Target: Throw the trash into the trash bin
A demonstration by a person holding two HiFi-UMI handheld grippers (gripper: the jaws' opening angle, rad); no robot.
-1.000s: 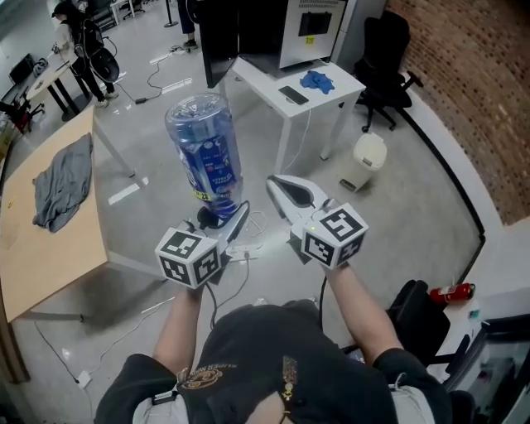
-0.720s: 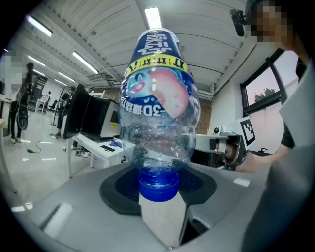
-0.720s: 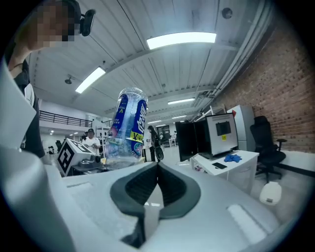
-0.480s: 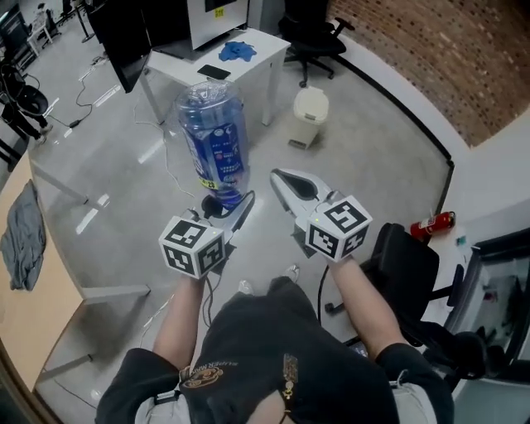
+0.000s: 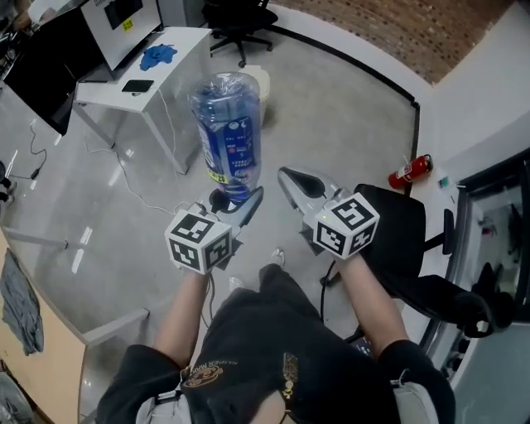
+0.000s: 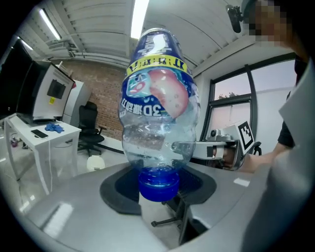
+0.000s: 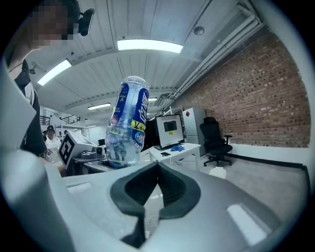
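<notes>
A clear plastic bottle (image 5: 228, 132) with a blue label stands cap-down in my left gripper (image 5: 237, 204), which is shut on its blue cap (image 6: 158, 184). The bottle body (image 6: 157, 108) rises straight ahead of the jaws. My right gripper (image 5: 296, 182) hovers just right of it, shut with nothing between its jaws (image 7: 156, 189); the bottle (image 7: 129, 123) shows at its left. A small cream trash bin (image 5: 262, 79) stands on the floor beyond the bottle, partly hidden by it; the bin (image 6: 95, 162) is also low at left in the left gripper view, and the bin (image 7: 217, 172) at right in the right gripper view.
A white table (image 5: 91, 89) with a blue glove (image 5: 156, 56) and a phone stands at far left, cables trailing below it. A black office chair (image 5: 402, 236) is close on my right, a red fire extinguisher (image 5: 407, 171) by the wall. Another chair (image 5: 236, 18) stands far back.
The whole view has swung: table and bin slid across and the bin now sits behind the bottle. Both grippers keep their pose, the left still holding the bottle.
</notes>
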